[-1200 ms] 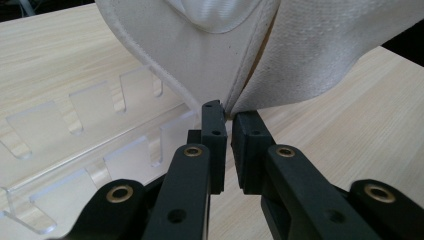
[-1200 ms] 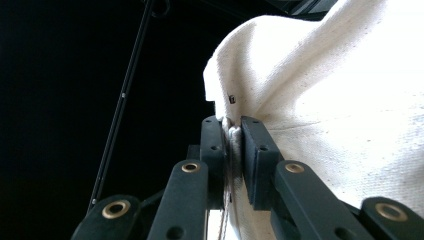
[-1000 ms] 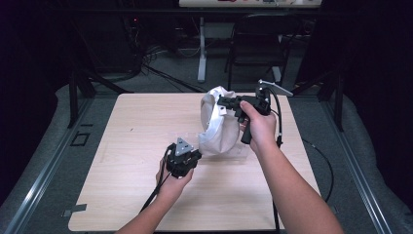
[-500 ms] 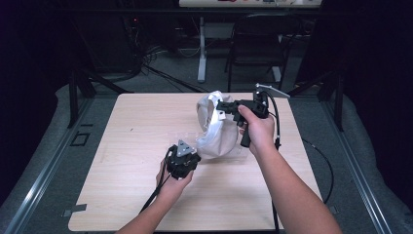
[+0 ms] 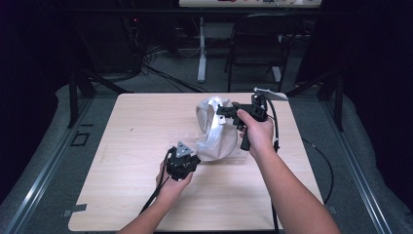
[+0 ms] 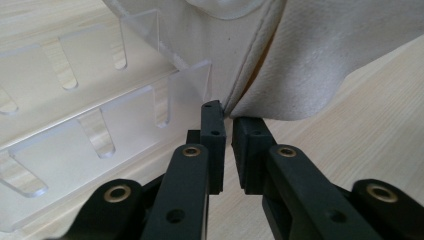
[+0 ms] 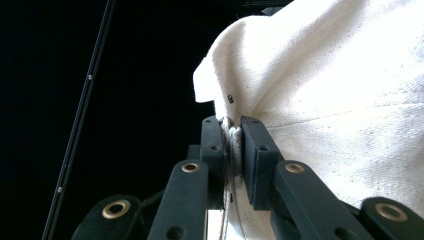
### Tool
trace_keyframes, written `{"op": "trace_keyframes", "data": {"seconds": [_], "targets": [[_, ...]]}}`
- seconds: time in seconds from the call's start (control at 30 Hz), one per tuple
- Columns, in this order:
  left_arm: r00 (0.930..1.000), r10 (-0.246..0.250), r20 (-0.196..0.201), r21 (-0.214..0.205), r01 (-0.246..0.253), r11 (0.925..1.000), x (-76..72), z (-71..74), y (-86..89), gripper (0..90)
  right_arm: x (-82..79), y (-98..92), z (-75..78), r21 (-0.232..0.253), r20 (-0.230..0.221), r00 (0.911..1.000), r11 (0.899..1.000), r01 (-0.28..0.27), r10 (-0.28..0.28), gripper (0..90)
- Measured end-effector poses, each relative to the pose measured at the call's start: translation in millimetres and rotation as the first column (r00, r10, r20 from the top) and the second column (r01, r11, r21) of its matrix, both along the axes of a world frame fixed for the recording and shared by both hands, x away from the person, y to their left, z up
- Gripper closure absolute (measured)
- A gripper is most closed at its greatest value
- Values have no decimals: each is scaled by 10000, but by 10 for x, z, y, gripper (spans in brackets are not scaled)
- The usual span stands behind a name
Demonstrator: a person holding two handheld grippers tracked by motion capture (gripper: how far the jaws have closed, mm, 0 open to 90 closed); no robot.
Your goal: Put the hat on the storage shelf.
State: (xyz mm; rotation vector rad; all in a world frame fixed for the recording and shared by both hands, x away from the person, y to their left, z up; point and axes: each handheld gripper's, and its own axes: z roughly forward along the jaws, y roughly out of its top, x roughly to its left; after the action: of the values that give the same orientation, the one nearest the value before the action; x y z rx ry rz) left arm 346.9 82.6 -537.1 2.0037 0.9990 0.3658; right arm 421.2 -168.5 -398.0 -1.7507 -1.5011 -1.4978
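Nearest the person, at about 6 o'clock on the surface (image 5: 122, 161), the left hand-held gripper (image 5: 191, 157) rests low by the bottom edge of one white cloth bag (image 5: 214, 131). Its jaws have just been opening: in the left gripper view a narrow gap stands between the two pads, and the bag's hem (image 6: 235, 102) sits just at their tips, not pressed by them. One clear plastic piece with slots (image 6: 95, 135) lies beside the bag at about 9 o'clock in that view, flat on the wood.

Farther off, toward 1 o'clock from the left hand-held gripper, the right hand-held gripper (image 5: 221, 113) is raised above the surface. Its jaws are pressed together on a fold of the bag's upper edge (image 7: 231, 135), pinching the cloth between the pads. The bag hangs between the two, one side lifted, its lower part slumped on the wood near the centre of the surface.

Two forearms come in from 6 o'clock, one to each hand-held gripper. Beyond the far edge, at 12 o'clock, one dark chair (image 5: 255, 44) stands on the floor.
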Motion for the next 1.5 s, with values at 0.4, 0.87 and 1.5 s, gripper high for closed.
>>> {"op": "trace_keyframes", "data": {"seconds": [0.4,0.87,1.5], "targets": [[9993,-252,293,-275,260,9993,-144,66,88,619,-27,-46,1,-237,70,10000,9997,-26,28,806],[10000,15,96,-487,-10,9988,-364,20,504,519,-67,-32,18,-507,364,9989,9984,-268,287,750],[9955,942,-74,-726,-945,9929,-365,-115,984,499,-159,-57,116,-1491,1107,9937,9888,-25,192,562]]}}
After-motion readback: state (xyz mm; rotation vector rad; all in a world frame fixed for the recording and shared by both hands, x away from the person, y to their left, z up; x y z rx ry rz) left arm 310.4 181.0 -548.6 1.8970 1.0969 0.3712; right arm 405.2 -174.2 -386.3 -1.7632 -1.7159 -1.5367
